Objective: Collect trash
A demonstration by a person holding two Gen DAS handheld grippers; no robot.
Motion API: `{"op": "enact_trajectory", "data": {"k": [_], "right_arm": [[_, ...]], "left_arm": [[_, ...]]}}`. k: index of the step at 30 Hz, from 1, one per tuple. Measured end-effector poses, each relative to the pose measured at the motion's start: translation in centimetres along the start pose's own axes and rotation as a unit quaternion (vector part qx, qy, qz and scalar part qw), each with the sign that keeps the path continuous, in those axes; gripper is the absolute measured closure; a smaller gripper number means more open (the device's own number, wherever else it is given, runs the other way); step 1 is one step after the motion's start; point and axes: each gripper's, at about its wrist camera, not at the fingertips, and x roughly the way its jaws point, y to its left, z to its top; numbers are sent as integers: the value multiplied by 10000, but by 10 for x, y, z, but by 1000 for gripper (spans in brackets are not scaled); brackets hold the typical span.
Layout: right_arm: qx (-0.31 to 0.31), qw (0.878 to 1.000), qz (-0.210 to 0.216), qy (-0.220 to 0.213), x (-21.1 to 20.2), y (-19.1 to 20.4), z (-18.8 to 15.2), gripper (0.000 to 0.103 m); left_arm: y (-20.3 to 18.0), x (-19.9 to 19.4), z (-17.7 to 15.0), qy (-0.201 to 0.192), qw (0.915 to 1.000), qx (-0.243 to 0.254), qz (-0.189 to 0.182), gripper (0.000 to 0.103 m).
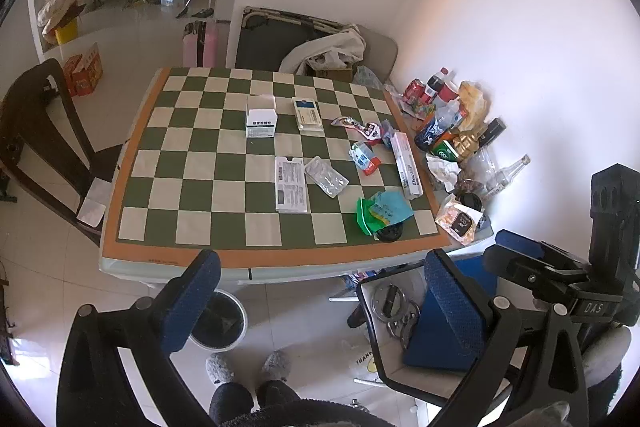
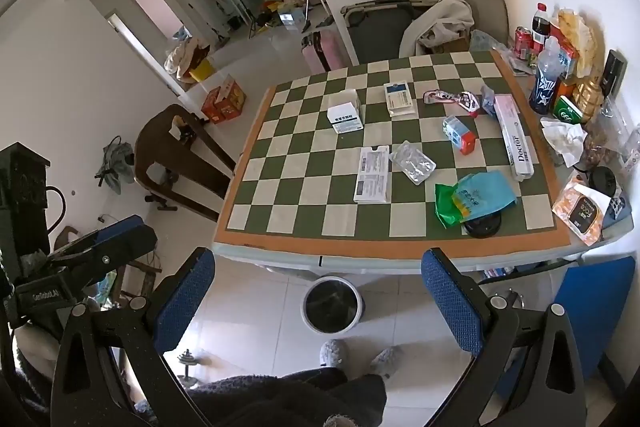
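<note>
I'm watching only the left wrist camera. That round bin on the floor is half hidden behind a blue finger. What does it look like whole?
Observer: The right wrist view shows the bin whole. It has a white rim and a dark liner, and it stands on the floor at the near edge of the table.
Visitor: What does that long white box near the table's right side say?
Observer: In that view the long white box reads "Doctor".
Visitor: Is there anything on the floor that I'm missing?
Observer: A small dumbbell lies on the tiles, low in the right wrist view.
</note>
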Motion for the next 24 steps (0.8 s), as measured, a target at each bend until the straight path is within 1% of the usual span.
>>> {"op": "enact_trajectory", "data": {"k": [3, 14, 15, 17, 24], "right_arm": [[-18, 10000, 11, 44, 4, 1, 1, 0], [-94, 9998, 79, 132, 10, 3, 3, 0], [-96, 9998, 89, 127, 10, 2, 3, 0], [-108, 9998, 104, 140, 11, 4, 4, 0], [-124, 9996, 182, 180, 16, 5, 4, 0]], "left_arm": [[7, 2, -3, -13, 10000, -35, -59, 0], [17, 15, -9, 27, 10000, -39, -80, 0], [10, 8, -5, 12, 10000, -30, -70, 0], [10, 9, -5, 33, 10000, -37, -81, 0], [12, 22, -19, 58, 9999, -23, -121, 0]]}}
